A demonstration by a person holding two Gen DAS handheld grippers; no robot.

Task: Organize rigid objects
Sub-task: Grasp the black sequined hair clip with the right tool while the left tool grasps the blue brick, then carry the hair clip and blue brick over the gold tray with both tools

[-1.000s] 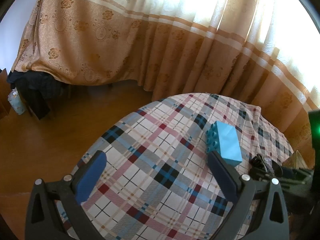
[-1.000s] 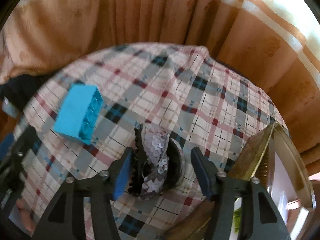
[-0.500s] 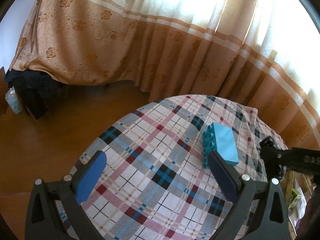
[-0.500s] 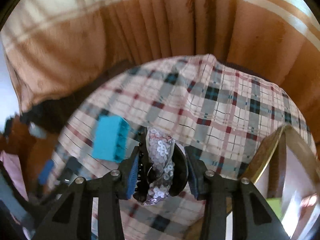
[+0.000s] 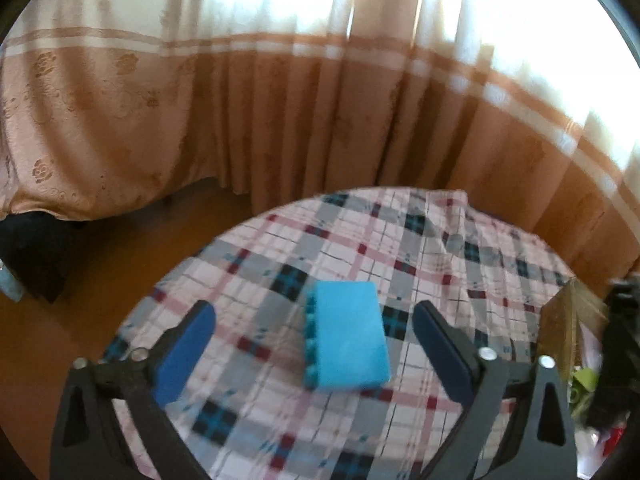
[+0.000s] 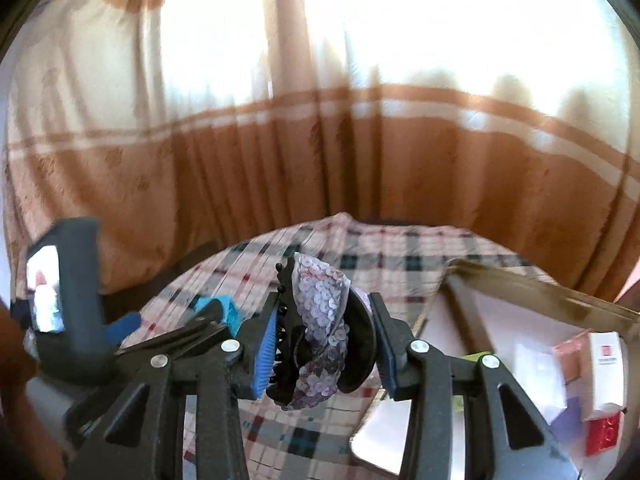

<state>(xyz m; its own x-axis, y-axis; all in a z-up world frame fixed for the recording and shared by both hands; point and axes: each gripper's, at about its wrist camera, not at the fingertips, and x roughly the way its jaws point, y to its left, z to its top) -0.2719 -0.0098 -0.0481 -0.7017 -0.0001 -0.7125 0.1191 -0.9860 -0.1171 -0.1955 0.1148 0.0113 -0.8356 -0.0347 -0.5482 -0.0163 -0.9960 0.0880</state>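
Observation:
A light blue toy brick [image 5: 346,334] lies on its side on the plaid tablecloth [image 5: 360,240], studs facing left. My left gripper [image 5: 314,332] straddles it with jaws wide and closing, and neither pad touches the brick. In the right wrist view my right gripper [image 6: 326,330] is shut on a black hair claw clip with a lilac sequin bow [image 6: 320,316], lifted off the cloth. The left gripper's body [image 6: 76,296] and a bit of the blue brick [image 6: 218,308] show at the left of that view.
An open cardboard box [image 6: 536,292] stands at the table's right, holding a white carton [image 6: 604,368], a red brick [image 6: 602,432] and other small items. Its flap [image 5: 568,320] shows beside my left gripper. Curtains hang behind the round table; wooden floor lies to the left.
My right gripper closed on the hair clip and lifted it off the cloth, swinging toward the box. My left gripper shifted right until the blue brick sits between its jaws, which narrowed slightly.

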